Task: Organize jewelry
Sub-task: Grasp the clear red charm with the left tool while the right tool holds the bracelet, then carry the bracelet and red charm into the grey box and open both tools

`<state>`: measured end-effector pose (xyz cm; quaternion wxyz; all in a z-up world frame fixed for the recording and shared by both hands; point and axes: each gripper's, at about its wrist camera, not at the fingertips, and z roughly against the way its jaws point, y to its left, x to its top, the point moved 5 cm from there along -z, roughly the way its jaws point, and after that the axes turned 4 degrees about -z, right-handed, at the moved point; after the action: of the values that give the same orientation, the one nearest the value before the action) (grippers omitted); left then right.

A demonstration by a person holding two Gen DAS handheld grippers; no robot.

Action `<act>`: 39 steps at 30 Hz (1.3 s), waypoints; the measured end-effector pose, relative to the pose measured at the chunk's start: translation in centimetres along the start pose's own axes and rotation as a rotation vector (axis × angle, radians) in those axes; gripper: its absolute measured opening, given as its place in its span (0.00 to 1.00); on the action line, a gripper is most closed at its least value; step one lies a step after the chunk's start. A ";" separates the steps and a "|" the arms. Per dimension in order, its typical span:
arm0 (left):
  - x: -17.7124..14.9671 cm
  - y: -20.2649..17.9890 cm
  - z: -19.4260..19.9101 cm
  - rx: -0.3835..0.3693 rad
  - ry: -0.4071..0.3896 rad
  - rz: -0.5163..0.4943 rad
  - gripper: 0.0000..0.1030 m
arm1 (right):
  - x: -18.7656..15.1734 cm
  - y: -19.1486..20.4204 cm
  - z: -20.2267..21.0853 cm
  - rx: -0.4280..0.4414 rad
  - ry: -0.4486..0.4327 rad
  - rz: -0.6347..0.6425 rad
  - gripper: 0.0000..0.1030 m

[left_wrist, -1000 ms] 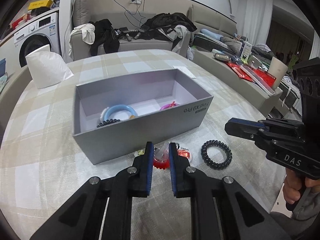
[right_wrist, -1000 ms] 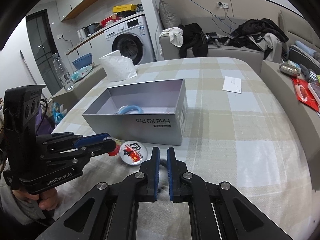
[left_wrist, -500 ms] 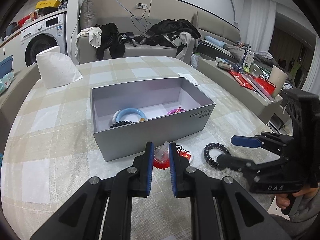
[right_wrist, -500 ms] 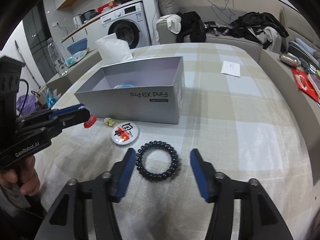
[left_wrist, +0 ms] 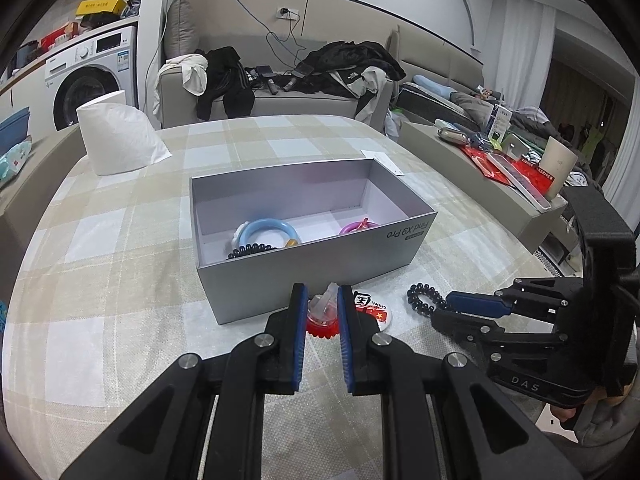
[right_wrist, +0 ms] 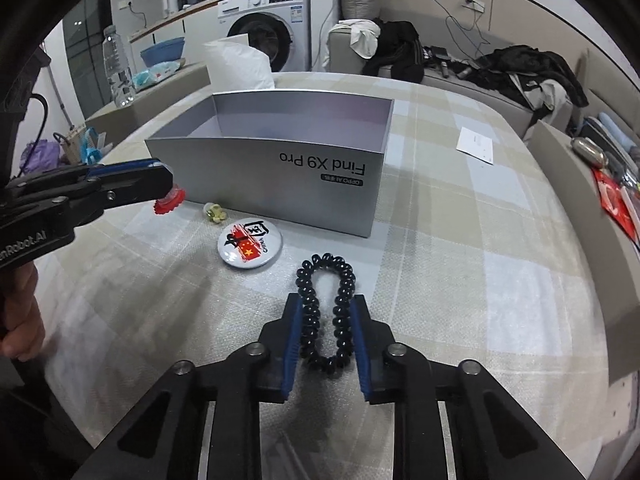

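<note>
An open grey box (left_wrist: 304, 276) sits mid-table with a blue ring (left_wrist: 266, 232), a pink ring (left_wrist: 356, 227) and a black coil (left_wrist: 250, 249) inside. My left gripper (left_wrist: 319, 300) is shut on a red-and-clear trinket (left_wrist: 320, 316), just in front of the box's near wall. In the right wrist view, my right gripper (right_wrist: 325, 304) has its jaws closing on a black bead bracelet (right_wrist: 326, 259). The bracelet lies on the cloth, squeezed into a long oval between the pads. A round badge (right_wrist: 250, 245) and a small yellow-green piece (right_wrist: 215, 213) lie beside the box (right_wrist: 280, 184).
A white tissue pack (left_wrist: 116, 140) stands at the table's far left and a paper slip (left_wrist: 386, 162) lies behind the box. A low bench (left_wrist: 480, 184) with clutter runs along the right side. A water bottle (right_wrist: 118, 72) stands on a ledge at the left.
The right gripper opened wide, came down over the black bracelet and closed, pinching it from round to oval. The left gripper kept its hold in place.
</note>
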<state>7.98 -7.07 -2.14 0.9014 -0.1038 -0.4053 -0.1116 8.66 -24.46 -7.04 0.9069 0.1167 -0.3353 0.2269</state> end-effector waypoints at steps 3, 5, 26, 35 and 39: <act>-0.1 0.0 0.2 0.001 -0.003 -0.001 0.10 | -0.1 0.1 0.5 0.018 -0.012 0.002 0.17; -0.1 -0.1 0.2 0.002 -0.005 -0.002 0.10 | -0.1 0.3 0.7 0.023 -0.018 0.007 0.16; -0.1 0.1 0.3 0.007 -0.008 0.012 0.10 | 0.3 0.5 0.4 0.062 -0.014 -0.033 0.14; 0.1 0.8 0.7 0.020 -0.020 0.026 0.10 | 1.0 2.1 -0.8 0.067 0.005 0.029 0.15; 0.2 0.9 0.7 0.022 -0.025 0.028 0.10 | 1.0 2.5 -1.2 0.033 0.012 0.072 0.08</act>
<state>7.89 -6.00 -1.63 0.8988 -0.1011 -0.4163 -0.0930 8.79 -21.54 -7.11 0.8981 0.1183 -0.3299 0.2658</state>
